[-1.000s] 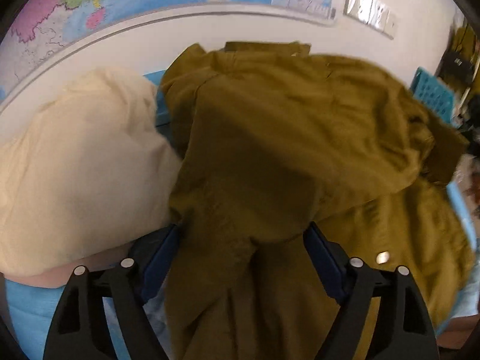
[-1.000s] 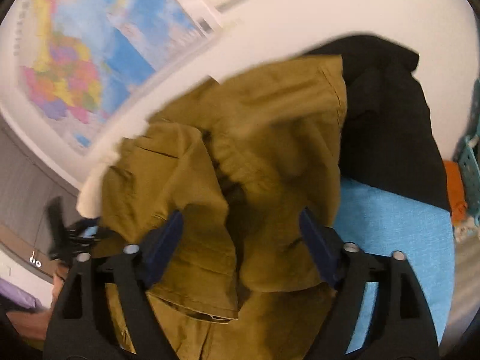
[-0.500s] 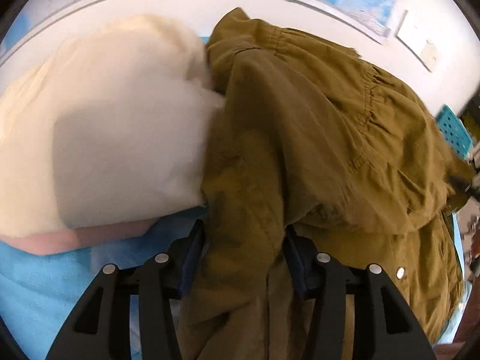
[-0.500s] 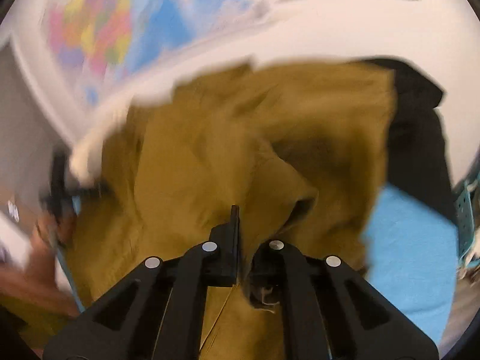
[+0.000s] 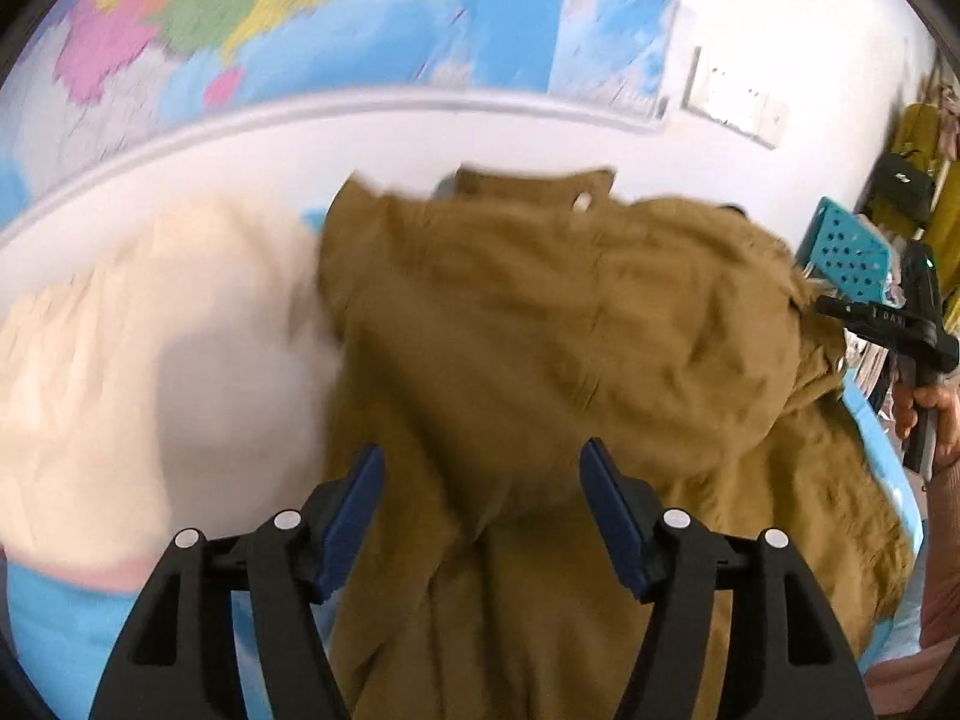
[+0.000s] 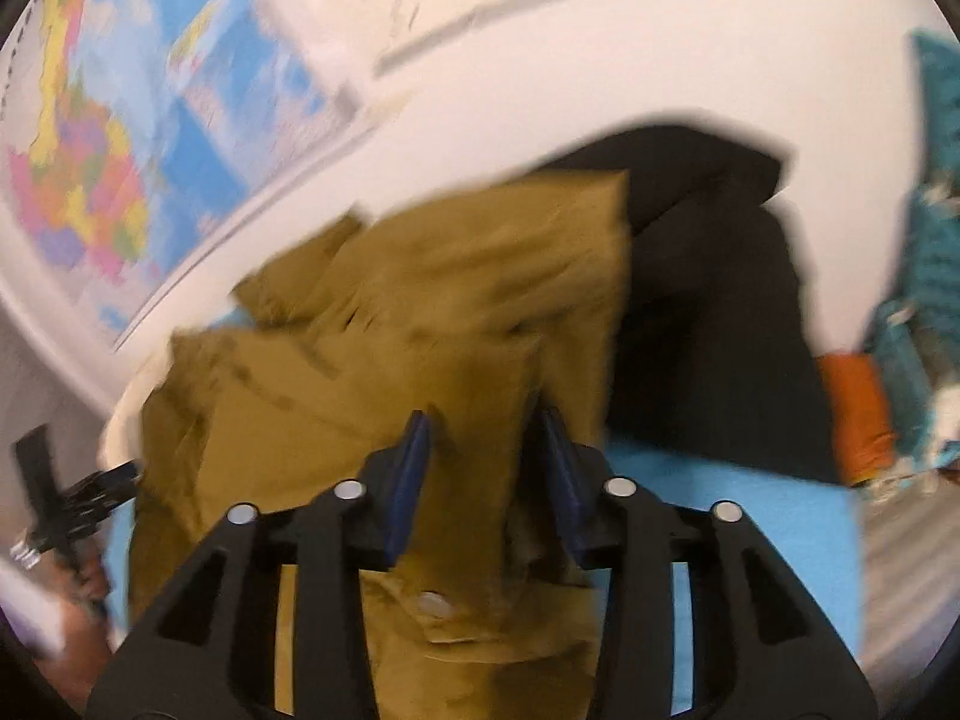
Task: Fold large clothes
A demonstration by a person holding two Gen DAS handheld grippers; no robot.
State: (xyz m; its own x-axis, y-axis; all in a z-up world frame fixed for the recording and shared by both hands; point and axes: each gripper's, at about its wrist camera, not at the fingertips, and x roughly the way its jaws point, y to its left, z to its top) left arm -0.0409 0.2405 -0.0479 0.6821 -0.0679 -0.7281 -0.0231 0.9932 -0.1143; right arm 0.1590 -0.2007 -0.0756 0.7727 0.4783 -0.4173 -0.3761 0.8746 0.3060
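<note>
The jacket (image 5: 540, 360) is spread on the table cover (image 6: 750, 516), in front of the wall map (image 5: 360, 18). A pillow (image 5: 138, 360) is set just left of it, touching it. A dark garment (image 6: 708, 312) is piled behind it on the right. A basket (image 5: 852, 252) is seen further right. Cloth is draped between the fingers of both the left gripper (image 5: 480, 504) and the right gripper (image 6: 486, 468).

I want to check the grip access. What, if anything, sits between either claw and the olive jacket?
Nothing visible does. Olive jacket fabric already lies between the blue pads of the left claw and of the right claw, both apart.
</note>
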